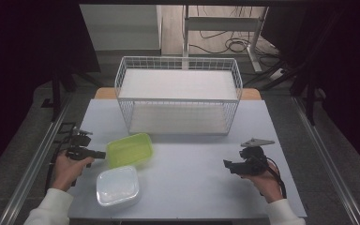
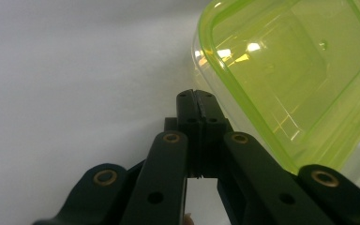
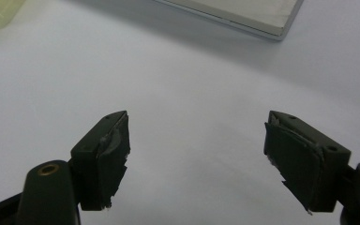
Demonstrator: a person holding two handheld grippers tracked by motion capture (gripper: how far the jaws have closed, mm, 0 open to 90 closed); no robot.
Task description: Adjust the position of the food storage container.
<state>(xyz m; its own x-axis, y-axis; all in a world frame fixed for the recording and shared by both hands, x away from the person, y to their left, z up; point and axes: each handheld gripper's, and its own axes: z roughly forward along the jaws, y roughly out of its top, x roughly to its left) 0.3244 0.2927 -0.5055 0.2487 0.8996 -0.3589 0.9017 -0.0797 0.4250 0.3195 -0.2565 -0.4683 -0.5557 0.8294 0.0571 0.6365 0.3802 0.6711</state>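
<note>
Near the table's (image 1: 187, 187) left edge, your green tub (image 1: 130, 149) sits just right of the left gripper (image 1: 102, 154), whose jaws are pressed together beside its rim, gripping nothing. The right gripper (image 1: 228, 165) stands wide apart, empty, well away. The clear tub (image 1: 117, 185) lies nearer you.

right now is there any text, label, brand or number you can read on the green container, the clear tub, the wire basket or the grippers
None: no readable text anywhere.
Green container: plain, no print.
Clear tub: plain, no label seen.
Wire basket: no tag or sign.
Left gripper and right gripper: plain black jaws, no markings.
</note>
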